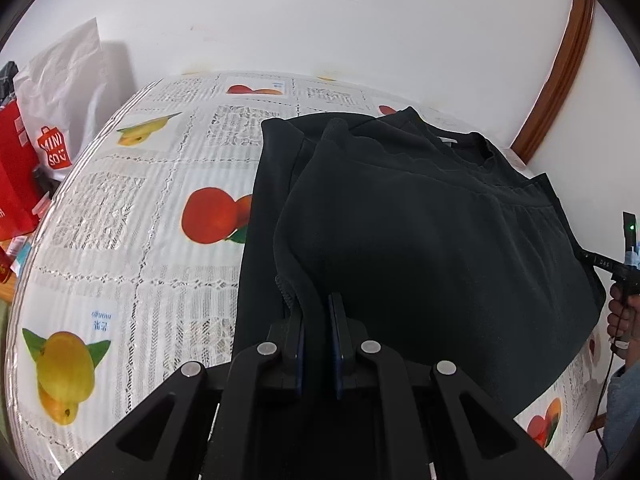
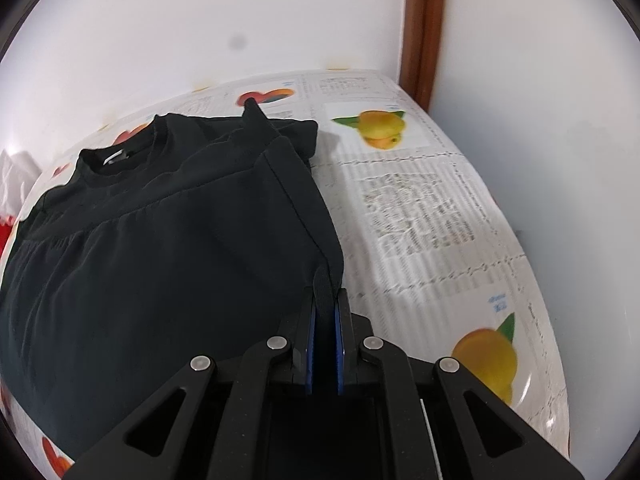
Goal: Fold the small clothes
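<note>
Left tongs (image 1: 318, 312), right tongs (image 2: 326, 304) pinch black shirt (image 1: 420, 240) hem.

Left wrist view: low over the table (image 1: 120, 240), angled down along its own fingers, facing the far wall — black shirt (image 1: 420, 240) close, filling centre-right. Right wrist view: same tilt, from the opposite side; shirt (image 2: 160, 260) close, centre-left. Shared — shirt, fruit-print tablecloth (image 2: 420, 200), wall, brown door frame (image 2: 424, 20).
</note>
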A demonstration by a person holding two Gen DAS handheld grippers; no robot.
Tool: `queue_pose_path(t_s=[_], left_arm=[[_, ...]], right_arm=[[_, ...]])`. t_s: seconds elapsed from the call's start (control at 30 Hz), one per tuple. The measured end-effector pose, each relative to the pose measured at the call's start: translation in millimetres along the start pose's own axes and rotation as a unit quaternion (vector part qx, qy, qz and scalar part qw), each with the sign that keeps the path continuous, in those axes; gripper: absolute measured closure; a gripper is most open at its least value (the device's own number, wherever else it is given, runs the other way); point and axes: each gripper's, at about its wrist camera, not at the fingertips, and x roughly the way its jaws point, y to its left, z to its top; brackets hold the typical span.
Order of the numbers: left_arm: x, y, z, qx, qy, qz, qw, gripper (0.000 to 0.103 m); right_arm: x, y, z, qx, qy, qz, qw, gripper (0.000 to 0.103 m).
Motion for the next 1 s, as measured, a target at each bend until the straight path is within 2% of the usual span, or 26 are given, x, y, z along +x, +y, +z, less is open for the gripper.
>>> queue_pose_path(t_s=[0.03, 0.1, 0.17, 0.23, 0.27, 0.37, 0.4, 0.47, 0.6, 0.73, 0.87, 1.0], left_arm=[[-1, 1, 0, -0.002, 0.000, 0.001, 1.0000, 0.089], [-6, 8, -4, -0.010, -0.004, 0.000, 0.9999, 0.077], [-13, 17, -9, -0.024, -0.003, 0.004, 0.9997, 0.067], [-21, 27, -15, -0.030, -0.006, 0.014, 0.9994, 0.064], [-26, 32, -19, -0.030, -0.008, 0.021, 0.9993, 0.061], [-37, 44, -32, -0.034, -0.010, 0.036, 0.9987, 0.052], [-41, 48, -38, -0.036, -0.007, 0.042, 0.9984, 0.048], [-47, 51, -47, -0.033, -0.006, 0.050, 0.9982, 0.046], [-62, 56, -64, -0.012, -0.016, 0.083, 0.9964, 0.043], [-69, 68, -76, -0.018, -0.011, 0.104, 0.9944, 0.043], [-76, 86, -87, -0.032, -0.025, 0.122, 0.9917, 0.043], [-74, 103, -83, -0.049, -0.029, 0.134, 0.9893, 0.040]], right_arm=[[-2, -1, 0, 0.003, 0.002, -0.010, 1.000, 0.083], [-14, -2, -1, 0.017, -0.006, -0.040, 0.999, 0.075], [-32, 5, -6, 0.019, -0.028, -0.062, 0.997, 0.075], [-46, 20, -10, 0.007, -0.043, -0.075, 0.996, 0.072], [-53, 31, -13, 0.000, -0.048, -0.074, 0.996, 0.072], [-69, 76, -22, -0.023, -0.059, -0.034, 0.997, 0.069], [-70, 88, -23, -0.027, -0.061, -0.024, 0.997, 0.064], [-73, 123, -29, -0.048, -0.062, 0.006, 0.997, 0.061], [-71, 196, -40, -0.078, -0.054, 0.062, 0.994, 0.060], [-71, 257, -57, -0.107, -0.051, 0.108, 0.987, 0.060], [-66, 303, -83, -0.154, -0.044, 0.095, 0.983, 0.060], [-72, 318, -114, -0.199, -0.053, 0.054, 0.977, 0.060]])
